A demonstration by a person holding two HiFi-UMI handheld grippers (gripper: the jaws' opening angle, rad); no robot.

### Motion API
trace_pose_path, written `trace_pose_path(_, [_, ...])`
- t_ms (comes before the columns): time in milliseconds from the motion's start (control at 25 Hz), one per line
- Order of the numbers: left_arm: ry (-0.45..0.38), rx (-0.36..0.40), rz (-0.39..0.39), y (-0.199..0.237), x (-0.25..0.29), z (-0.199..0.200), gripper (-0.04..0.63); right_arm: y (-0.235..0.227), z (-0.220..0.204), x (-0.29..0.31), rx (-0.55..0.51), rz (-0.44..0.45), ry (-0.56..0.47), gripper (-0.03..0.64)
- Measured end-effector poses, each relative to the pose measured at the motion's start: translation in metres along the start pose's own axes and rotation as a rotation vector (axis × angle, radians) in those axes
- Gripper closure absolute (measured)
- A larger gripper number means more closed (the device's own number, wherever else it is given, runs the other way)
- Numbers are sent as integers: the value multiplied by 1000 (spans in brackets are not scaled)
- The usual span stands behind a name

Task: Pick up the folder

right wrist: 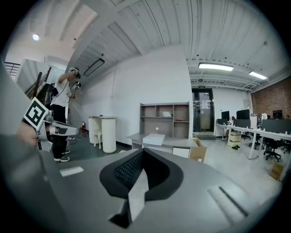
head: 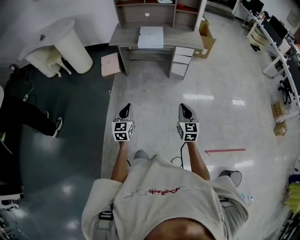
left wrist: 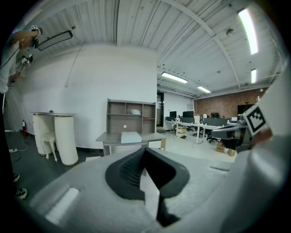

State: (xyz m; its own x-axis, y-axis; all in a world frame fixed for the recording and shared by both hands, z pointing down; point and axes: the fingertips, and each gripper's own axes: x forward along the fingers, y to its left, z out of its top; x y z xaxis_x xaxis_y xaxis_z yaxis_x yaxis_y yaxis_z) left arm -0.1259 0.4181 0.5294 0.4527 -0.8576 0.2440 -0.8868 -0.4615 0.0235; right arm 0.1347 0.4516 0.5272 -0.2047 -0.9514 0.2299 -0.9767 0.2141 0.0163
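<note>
Head view looks down on the wearer's arms stretched toward the desk, with the left gripper [head: 125, 110] and the right gripper [head: 185, 110] side by side over the pale floor [head: 220, 108], well short of the tabletop [head: 183, 39]. Both point at the desk. In the left gripper view its fingers [left wrist: 123, 175] are pressed together with nothing between them. The right gripper view shows the same: its fingers [right wrist: 125, 173] are shut tight and empty. A red strip [head: 225, 151] lies on the floor on the near right side of the desk. Closer to the desk, a flat brown board [head: 110, 64] lies on the floor by its left leg, and white drawers [head: 182, 61] sit under its right half. The folder [head: 150, 37], white and flat, lies in the middle of the tabletop, untouched and well apart from both grippers. A cardboard box [head: 206, 40] stands just beside the right end of the desk. Behind the folder a shelf unit [head: 149, 10] rises from the tabletop. Left of the desk stands a tall white round stand [head: 72, 44], and nearer, another person's dark leg [head: 28, 117].
</note>
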Motion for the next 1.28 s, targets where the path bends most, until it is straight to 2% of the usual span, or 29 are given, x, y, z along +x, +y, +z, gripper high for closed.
trace_pose_path(600, [9,-25,-7,17,36,-9,595,-3,-5,36,3,-4,14,611])
trace_pose_path(1000, [3,-31,-47,49,116,2,595,-20,3,107,-13,-35,29,611])
trace_pose_path(1280, [4,-37,-57,95,172,21,595,-22,22,176,-19,-36,42,611])
